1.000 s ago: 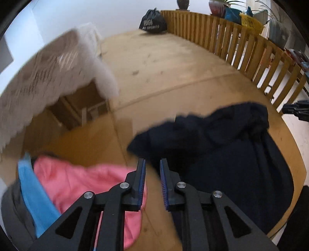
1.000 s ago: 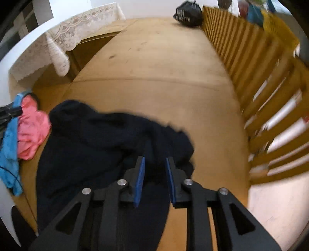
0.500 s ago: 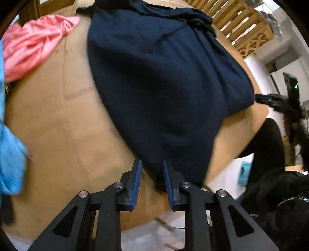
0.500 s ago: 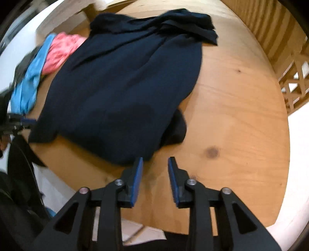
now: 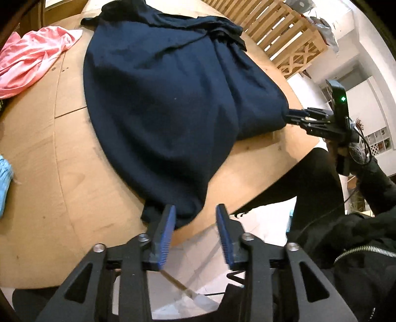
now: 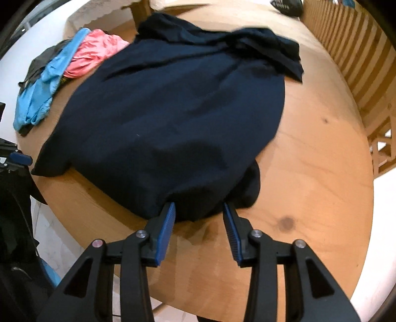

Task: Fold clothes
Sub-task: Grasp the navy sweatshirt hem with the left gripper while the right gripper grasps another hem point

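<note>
With the navy garment (image 6: 173, 119) spread along the surface (image 6: 309, 173), long axis running away, near hem corners just ahead of left gripper (image 5: 195, 223) and right gripper (image 6: 199, 218); jaws parted, empty.

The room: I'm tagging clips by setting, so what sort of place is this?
Probably a home, not a lab: a wooden table with loose clothes, a navy garment and a pink one, beside a slatted wooden railing and a lace cloth.
</note>
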{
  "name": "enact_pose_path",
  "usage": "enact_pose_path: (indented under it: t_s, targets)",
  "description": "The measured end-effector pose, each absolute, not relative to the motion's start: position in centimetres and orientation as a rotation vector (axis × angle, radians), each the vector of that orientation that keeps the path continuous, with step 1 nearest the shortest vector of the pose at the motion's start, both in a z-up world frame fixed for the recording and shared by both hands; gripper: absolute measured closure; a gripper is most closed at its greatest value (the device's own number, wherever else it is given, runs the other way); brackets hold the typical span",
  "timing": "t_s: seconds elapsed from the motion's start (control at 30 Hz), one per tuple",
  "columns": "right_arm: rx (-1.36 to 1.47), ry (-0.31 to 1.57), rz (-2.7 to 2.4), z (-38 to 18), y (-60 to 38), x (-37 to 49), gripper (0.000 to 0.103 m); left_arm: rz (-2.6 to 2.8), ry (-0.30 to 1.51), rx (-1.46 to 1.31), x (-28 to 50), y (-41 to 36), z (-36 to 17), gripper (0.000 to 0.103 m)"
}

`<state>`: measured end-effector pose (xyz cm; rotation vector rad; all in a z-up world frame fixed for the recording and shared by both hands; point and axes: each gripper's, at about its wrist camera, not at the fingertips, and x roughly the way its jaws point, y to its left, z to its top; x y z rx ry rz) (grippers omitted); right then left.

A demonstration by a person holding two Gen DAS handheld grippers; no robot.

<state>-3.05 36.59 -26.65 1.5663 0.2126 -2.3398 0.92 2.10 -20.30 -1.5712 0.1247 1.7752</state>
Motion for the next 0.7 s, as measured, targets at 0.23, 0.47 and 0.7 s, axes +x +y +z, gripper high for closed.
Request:
enact_pose_path:
  t_s: [0.23, 0.47, 0.7]
  targets:
    - [1.595, 0.297, -2.329, -28.1, 34.5, -5.1, 0.088, 1.786, 0.124, -1.638, -2.8, 4.5, -23.2, 0.099]
    - [1.428, 0.164, -2.478, -20.6, 36.4, -10.4, 0.099, 2.022, 0.133, -1.456, -11.9, 2.8, -16.3, 0.100]
    - [1.460, 0.063, -2.572, -19.3, 39.0, -16.4, 0.098, 2.197, 0.263, -1.425, -23.6, 3.6, -14.4, 0.095]
